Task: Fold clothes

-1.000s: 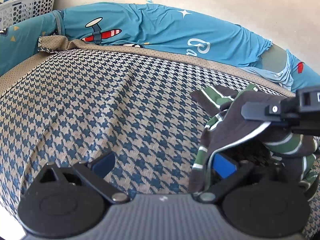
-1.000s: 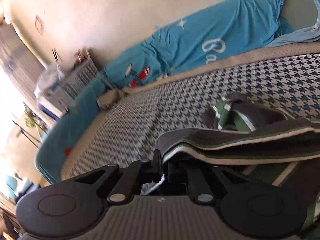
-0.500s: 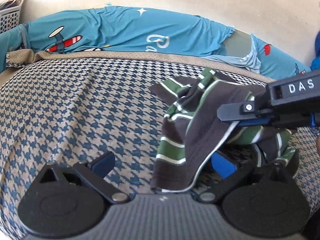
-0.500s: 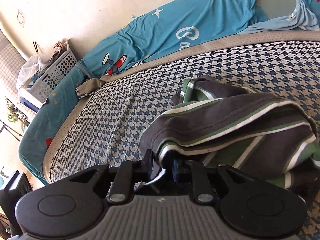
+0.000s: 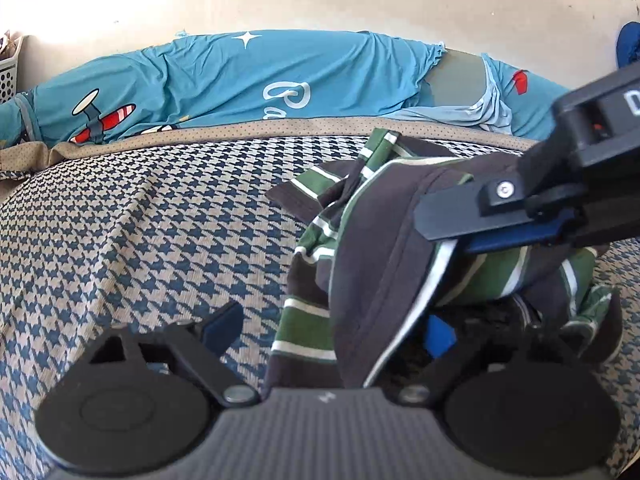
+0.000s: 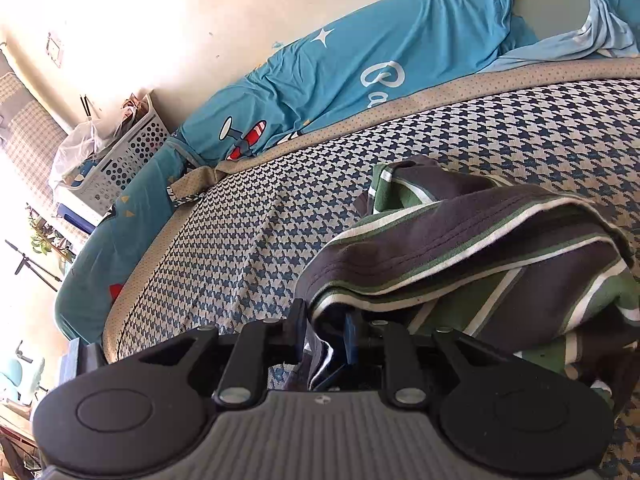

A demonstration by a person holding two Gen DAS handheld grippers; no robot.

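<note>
1. Task item: one striped garment, dark brown with green and white bands, lies bunched in a heap on the bed, toward the right of the left wrist view. It is not flat and shows no squared fold; layers overlap at random and one end stands up toward the far border.

2. Right gripper: pressed together on a hem of the striped garment, which drapes over and beyond its fingers. In the left wrist view it reaches in from the right with the cloth pinched at its tip.

3. Left gripper: spread wide. Its left finger stands over bare bed cover; its right finger is partly hidden under hanging cloth. It pinches nothing that can be seen.

4. Progress, as a judgement: the garment is crumpled, so it remains to be spread and folded. No finished stack is visible in either view.

5. Edges: the dotted border of the bed runs just behind the garment, with the blue printed sheet against the wall beyond it. A white basket stands well apart at the far left corner.

6. Open room: a broad stretch of houndstooth cover lies bare to the left of the garment, ample for laying it out. Room to the right is cut off by the frame.
</note>
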